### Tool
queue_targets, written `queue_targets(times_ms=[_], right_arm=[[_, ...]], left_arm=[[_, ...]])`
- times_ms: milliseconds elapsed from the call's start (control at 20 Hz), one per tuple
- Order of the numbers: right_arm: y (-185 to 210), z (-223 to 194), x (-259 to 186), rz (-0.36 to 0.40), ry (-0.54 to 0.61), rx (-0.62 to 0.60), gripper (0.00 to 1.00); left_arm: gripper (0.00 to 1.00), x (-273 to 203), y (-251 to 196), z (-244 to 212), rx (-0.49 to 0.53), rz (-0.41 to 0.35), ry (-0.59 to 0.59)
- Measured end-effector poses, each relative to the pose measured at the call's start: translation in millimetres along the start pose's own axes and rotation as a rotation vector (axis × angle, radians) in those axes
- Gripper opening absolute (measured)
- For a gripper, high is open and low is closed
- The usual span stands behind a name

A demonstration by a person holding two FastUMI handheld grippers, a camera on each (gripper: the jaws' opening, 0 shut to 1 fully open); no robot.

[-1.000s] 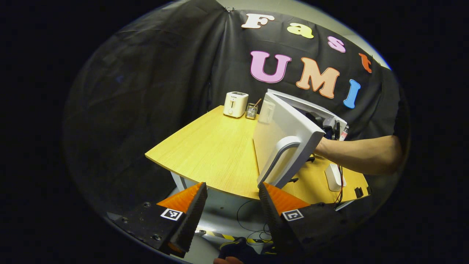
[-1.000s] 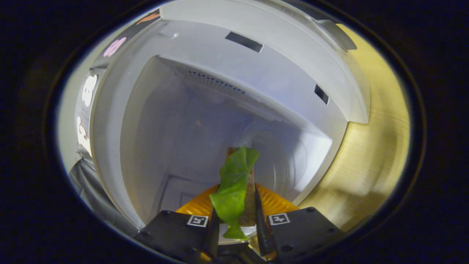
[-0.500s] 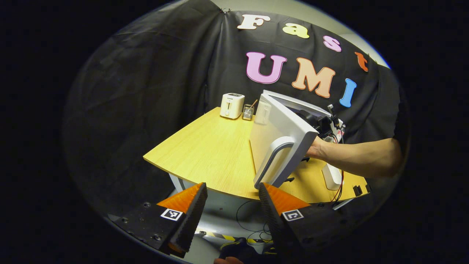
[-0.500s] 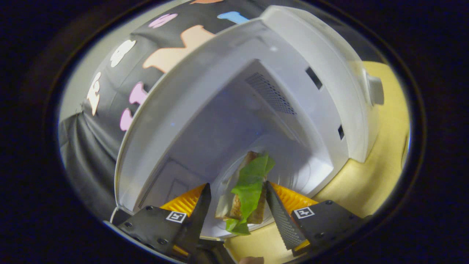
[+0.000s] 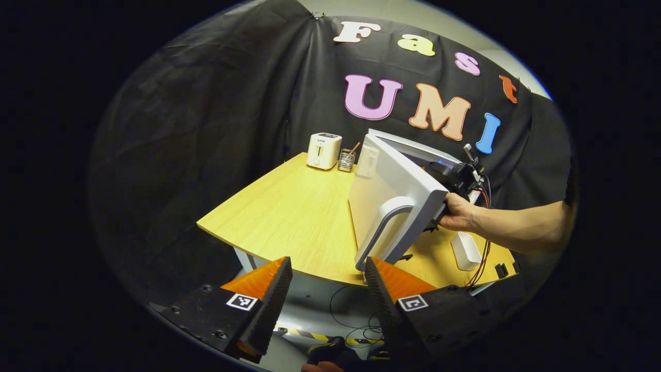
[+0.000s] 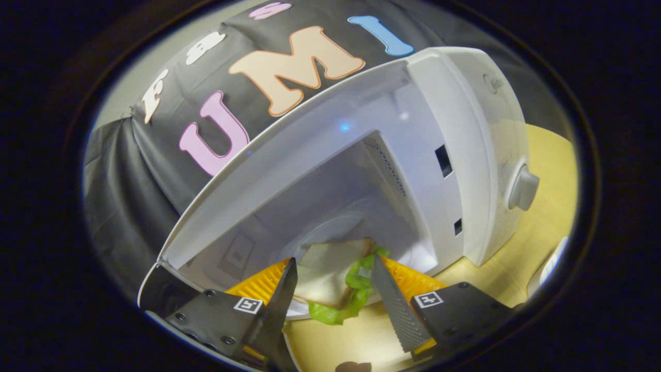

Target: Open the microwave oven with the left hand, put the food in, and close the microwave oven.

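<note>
Looking along the left gripper (image 5: 325,289) — ribbed orange fingers spread, empty; smooth white microwave door (image 5: 395,199) ajar over wood-grain counter (image 5: 289,217). Right gripper (image 6: 333,289) parted — sandwich (image 6: 333,274), leafy lettuce, lying inside glossy microwave (image 6: 361,170); writing unreadable.

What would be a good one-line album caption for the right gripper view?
Open right gripper before a sandwich lying inside the open white microwave.

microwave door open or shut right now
Open. In the left gripper view the microwave door stands swung out from the body, its handle facing the camera; the right gripper view looks straight into the cavity, where the sandwich lies.
</note>
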State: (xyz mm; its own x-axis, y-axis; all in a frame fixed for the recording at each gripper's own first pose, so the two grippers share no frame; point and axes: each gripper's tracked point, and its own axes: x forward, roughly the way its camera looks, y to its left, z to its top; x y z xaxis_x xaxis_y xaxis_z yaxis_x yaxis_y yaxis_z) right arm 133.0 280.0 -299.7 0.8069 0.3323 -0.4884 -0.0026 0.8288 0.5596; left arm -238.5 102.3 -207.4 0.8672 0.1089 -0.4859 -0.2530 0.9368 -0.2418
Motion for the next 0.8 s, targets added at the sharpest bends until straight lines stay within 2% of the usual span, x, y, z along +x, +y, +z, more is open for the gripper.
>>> queue_targets(times_ms=[150,200,250,350,500,650,750,800], right_arm=[[0,-7,-24,0.036,0.036,-0.078,0.8],[0,-11,-33,0.055,0.053,-0.116,0.8],[0,-13,-44,0.075,0.07,-0.154,0.8],[4,-14,-68,0.125,0.097,-0.224,0.8],[10,-12,-109,0.218,0.128,-0.397,0.81],[14,14,-146,0.285,0.079,-0.599,0.84],[19,32,-174,0.312,0.04,-0.663,0.84],[24,40,-187,0.326,0.018,-0.672,0.84]], left_arm=[[0.83,6,-1,9,0.021,-0.009,-0.018],[0.88,9,-1,10,0.028,-0.012,-0.023],[0.83,11,-1,12,0.036,-0.014,-0.026],[0.83,15,-1,16,0.053,-0.017,-0.033],[0.84,18,1,25,0.098,-0.025,-0.057],[0.83,21,12,49,0.151,-0.008,-0.127],[0.81,27,17,63,0.175,0.006,-0.152],[0.76,30,18,65,0.195,0.009,-0.156]])
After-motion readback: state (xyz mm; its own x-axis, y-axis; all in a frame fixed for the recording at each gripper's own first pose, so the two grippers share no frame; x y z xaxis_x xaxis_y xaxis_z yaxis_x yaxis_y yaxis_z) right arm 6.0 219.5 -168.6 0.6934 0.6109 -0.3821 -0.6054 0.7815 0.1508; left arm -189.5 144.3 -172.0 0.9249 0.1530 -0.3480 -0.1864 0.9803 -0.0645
